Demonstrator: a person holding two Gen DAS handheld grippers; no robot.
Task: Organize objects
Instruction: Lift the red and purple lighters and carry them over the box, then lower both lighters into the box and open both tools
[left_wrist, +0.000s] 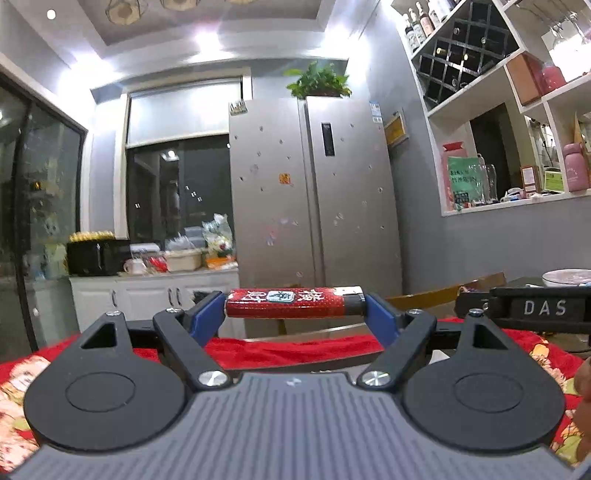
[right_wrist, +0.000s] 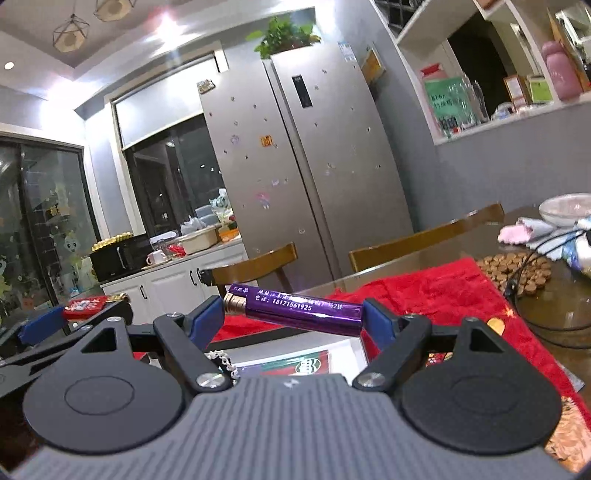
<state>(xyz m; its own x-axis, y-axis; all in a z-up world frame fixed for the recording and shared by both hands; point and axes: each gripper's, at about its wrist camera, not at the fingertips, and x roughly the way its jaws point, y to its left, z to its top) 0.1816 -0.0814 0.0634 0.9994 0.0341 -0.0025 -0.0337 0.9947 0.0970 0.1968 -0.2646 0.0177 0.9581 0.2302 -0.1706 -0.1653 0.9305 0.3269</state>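
My left gripper (left_wrist: 293, 304) is shut on a red lighter (left_wrist: 291, 303), held lengthwise between the blue pads, level above the red cloth (left_wrist: 295, 349). The lighter's silver and black head points right. My right gripper (right_wrist: 293, 312) is shut on a purple lighter (right_wrist: 303, 312) held end to end, its metal head at the left pad. In the right wrist view the left gripper (right_wrist: 48, 321) and its red lighter (right_wrist: 86, 306) show at the left edge. The right gripper's black body marked DAS (left_wrist: 535, 308) shows at the right of the left wrist view.
A glass table (right_wrist: 554, 317) carries the red cloth, a round cork mat (right_wrist: 513, 269), a black cable (right_wrist: 535, 258), a pink cloth (right_wrist: 517, 230) and a white bowl (right_wrist: 565, 208). Wooden chairs (right_wrist: 424, 243) stand behind it. A silver fridge (left_wrist: 314, 192) and white cabinets (left_wrist: 155, 295) lie beyond.
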